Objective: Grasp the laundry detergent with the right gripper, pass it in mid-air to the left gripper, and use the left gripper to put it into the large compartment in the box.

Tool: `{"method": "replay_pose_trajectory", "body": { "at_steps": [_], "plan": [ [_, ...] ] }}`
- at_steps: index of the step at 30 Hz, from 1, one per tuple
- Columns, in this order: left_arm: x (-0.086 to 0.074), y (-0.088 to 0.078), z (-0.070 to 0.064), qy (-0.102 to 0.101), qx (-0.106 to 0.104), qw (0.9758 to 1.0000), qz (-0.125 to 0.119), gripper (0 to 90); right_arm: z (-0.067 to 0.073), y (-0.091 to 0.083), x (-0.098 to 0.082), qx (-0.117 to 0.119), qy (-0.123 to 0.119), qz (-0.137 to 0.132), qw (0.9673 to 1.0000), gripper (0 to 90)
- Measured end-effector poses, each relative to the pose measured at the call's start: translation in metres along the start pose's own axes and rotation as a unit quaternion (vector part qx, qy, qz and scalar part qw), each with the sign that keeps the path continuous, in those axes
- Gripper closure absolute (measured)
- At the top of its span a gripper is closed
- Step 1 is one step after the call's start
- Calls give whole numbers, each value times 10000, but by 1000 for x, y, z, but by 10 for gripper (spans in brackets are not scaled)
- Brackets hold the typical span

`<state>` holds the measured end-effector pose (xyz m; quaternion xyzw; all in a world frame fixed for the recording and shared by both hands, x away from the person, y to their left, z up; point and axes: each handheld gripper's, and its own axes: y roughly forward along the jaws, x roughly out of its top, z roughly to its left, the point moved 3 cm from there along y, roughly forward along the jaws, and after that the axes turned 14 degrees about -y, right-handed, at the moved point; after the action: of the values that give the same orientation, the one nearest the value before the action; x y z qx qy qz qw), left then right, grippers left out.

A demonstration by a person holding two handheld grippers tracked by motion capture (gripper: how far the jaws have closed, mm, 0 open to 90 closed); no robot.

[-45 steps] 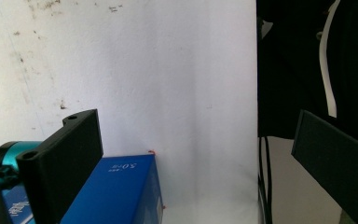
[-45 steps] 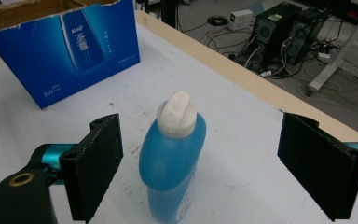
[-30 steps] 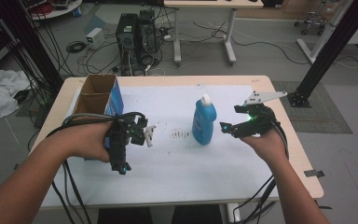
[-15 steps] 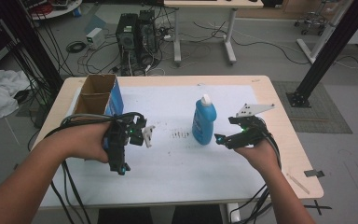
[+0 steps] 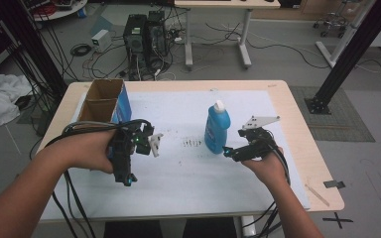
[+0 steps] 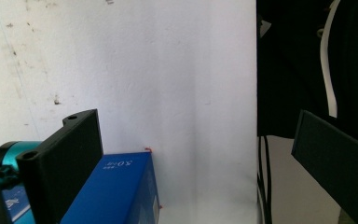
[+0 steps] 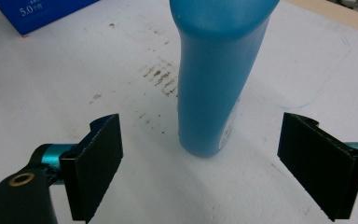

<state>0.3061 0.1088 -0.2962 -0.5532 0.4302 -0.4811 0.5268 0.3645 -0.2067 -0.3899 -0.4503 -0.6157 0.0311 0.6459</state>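
1 blue bottle (image 5: 217, 129) with a white cap stands upright mid-table, 1 open cardboard box (image 5: 105, 105) with a blue side sits at the far left. 2 grippers: the right gripper (image 5: 230, 151) sits just beside the bottle's base, jaws wide apart, bottle ahead between them and untouched. The left gripper (image 5: 127, 177) has its jaws apart, empty, beside the box. In the right gripper view the bottle's top (image 7: 221, 74) is cut off

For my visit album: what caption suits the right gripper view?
Open tongs line up on an upright blue bottle standing on stained white paper.
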Motion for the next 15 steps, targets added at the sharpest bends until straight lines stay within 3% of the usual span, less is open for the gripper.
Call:
{"method": "replay_pose_trajectory", "body": {
  "at_steps": [15],
  "plan": [
    [-8, 2, 2, -39, -16, 10000, 13, 17, 3, 30, -6, -404, 121, 81, 9991, 130]
  ]
}}
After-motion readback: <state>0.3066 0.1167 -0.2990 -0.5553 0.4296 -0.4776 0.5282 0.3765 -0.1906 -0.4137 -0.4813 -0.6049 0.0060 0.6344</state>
